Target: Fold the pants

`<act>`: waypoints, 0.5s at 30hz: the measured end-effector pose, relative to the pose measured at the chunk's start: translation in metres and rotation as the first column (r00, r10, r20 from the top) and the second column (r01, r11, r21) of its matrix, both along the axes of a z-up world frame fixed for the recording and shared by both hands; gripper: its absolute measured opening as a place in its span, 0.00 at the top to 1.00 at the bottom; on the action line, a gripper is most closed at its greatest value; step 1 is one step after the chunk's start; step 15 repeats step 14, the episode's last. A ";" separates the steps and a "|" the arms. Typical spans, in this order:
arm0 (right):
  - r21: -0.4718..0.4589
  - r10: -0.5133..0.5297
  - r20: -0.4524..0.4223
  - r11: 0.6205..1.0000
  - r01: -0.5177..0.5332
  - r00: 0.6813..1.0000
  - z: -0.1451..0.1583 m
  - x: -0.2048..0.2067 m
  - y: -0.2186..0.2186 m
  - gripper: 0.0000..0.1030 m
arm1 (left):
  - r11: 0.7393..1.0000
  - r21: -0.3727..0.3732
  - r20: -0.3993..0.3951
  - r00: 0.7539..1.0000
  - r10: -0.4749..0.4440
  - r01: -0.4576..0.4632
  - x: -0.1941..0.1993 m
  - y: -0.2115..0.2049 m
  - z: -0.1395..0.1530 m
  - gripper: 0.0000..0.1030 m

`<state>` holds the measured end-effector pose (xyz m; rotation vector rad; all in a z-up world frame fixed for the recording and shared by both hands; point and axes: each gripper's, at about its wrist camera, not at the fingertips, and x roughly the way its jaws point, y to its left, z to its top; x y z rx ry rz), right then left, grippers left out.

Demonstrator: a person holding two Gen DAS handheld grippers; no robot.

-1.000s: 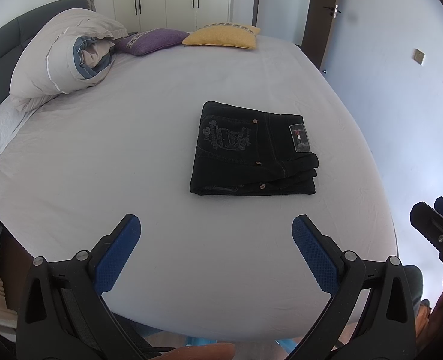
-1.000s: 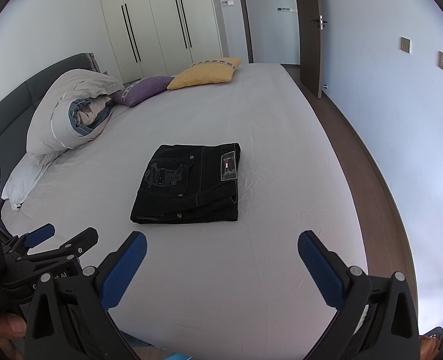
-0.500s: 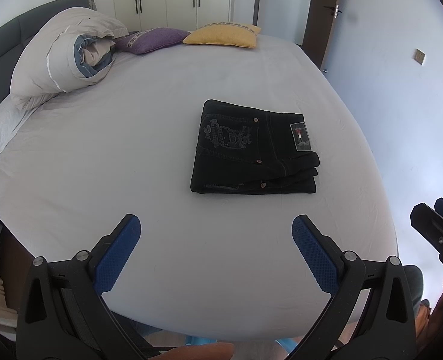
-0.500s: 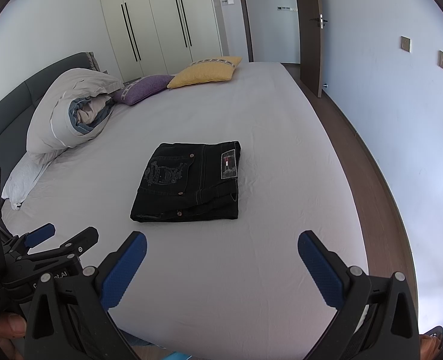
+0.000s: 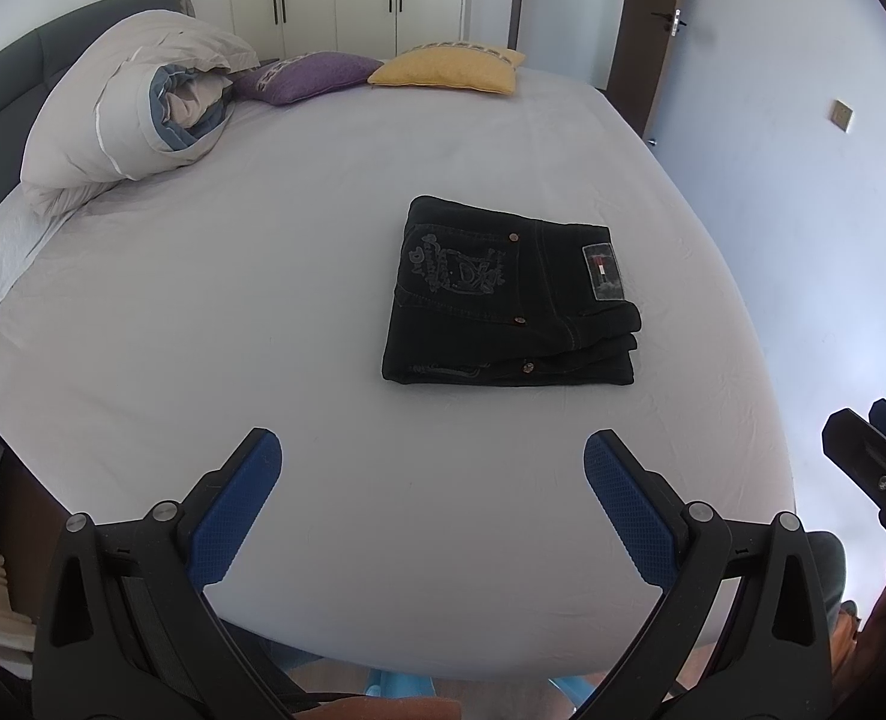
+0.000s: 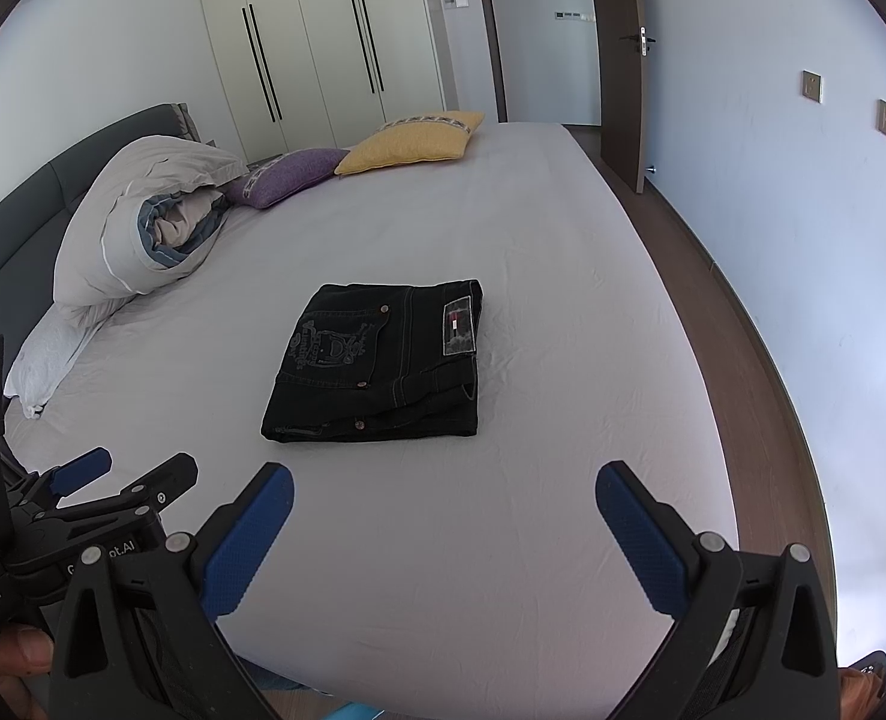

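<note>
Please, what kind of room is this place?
Most likely a bedroom in a home: a wide bed with pillows by its headboard, and a tall wardrobe behind. Folded pants lie on the bed.

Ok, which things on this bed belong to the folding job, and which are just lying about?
Job:
black pants, folded on the bed sheet
left gripper, open
right gripper, open

Lying about:
yellow cushion
purple cushion
rolled duvet
white pillow
</note>
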<state>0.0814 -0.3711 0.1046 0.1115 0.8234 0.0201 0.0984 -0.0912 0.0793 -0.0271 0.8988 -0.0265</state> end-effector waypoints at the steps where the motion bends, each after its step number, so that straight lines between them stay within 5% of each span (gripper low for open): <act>1: 0.000 0.000 0.000 1.000 0.000 1.000 0.000 0.000 0.000 0.00 | 1.000 0.000 0.000 1.000 0.000 0.000 0.000 0.000 0.000 0.00; 15: 0.002 -0.001 -0.002 1.000 0.001 1.000 -0.003 -0.002 0.002 0.00 | 1.000 0.002 0.006 1.000 0.011 -0.011 0.000 0.000 -0.001 0.00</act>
